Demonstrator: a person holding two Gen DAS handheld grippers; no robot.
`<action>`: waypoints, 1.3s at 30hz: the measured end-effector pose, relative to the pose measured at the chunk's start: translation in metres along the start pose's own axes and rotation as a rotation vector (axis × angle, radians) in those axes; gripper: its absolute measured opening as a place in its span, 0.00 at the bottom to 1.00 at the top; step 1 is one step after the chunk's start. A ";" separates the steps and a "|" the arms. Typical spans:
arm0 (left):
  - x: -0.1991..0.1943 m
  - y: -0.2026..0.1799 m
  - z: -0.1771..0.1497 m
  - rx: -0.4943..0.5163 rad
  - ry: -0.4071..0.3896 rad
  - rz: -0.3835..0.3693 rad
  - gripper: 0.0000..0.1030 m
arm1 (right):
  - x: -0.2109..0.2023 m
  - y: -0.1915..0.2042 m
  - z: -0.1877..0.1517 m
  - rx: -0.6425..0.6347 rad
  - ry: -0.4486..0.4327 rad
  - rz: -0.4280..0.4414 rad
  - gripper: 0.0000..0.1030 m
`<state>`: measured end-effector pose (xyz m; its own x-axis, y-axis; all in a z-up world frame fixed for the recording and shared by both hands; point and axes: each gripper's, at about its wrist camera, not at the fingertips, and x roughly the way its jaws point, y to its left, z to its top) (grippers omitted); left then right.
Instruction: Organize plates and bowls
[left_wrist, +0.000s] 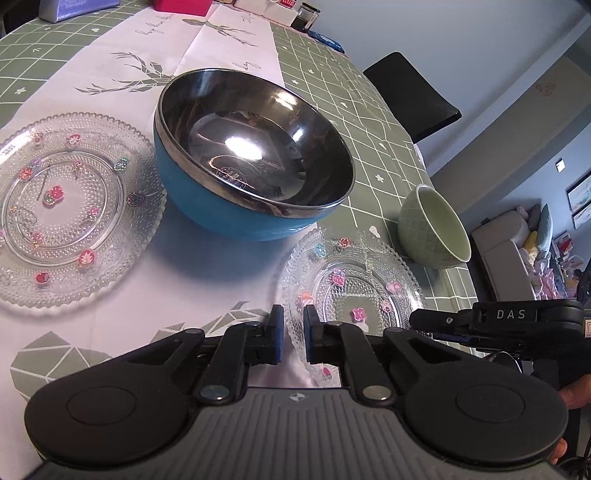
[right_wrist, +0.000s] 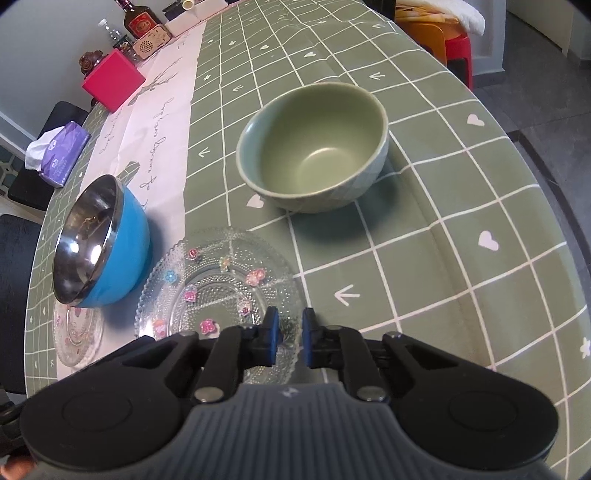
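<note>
A small clear glass plate (left_wrist: 354, 284) with coloured flower dots lies on the table between both grippers. Its left rim runs between the pads of my left gripper (left_wrist: 293, 325), which is shut on it. My right gripper (right_wrist: 290, 332) is shut on the same plate (right_wrist: 221, 291) at its near right rim, and it also shows from the side in the left wrist view (left_wrist: 417, 321). A blue bowl (left_wrist: 255, 147) with a steel inside stands behind the plate. A larger glass plate (left_wrist: 62, 206) lies to its left. A green ceramic bowl (right_wrist: 317, 151) stands upright farther right.
A green checked cloth with a white runner covers the table (right_wrist: 461, 206), whose edge curves close on the right. A pink box (right_wrist: 112, 79), tissue pack (right_wrist: 61, 153) and bottle (right_wrist: 138, 18) sit at the far end. A black chair (left_wrist: 410, 92) stands beside the table.
</note>
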<state>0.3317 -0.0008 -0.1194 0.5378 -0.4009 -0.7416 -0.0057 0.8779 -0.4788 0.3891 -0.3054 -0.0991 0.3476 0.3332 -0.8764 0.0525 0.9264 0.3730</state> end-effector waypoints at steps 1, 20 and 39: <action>0.000 -0.001 0.000 0.002 -0.002 0.004 0.11 | 0.000 0.000 0.000 0.001 -0.002 0.000 0.11; -0.045 -0.003 -0.010 -0.024 -0.050 0.015 0.12 | -0.023 0.030 -0.008 -0.113 -0.059 -0.001 0.09; -0.114 0.011 -0.033 -0.072 -0.115 0.056 0.11 | -0.054 0.074 -0.047 -0.237 -0.083 0.068 0.09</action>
<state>0.2421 0.0464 -0.0557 0.6279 -0.3155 -0.7115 -0.0969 0.8753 -0.4737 0.3300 -0.2462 -0.0385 0.4195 0.3892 -0.8201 -0.1910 0.9211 0.3394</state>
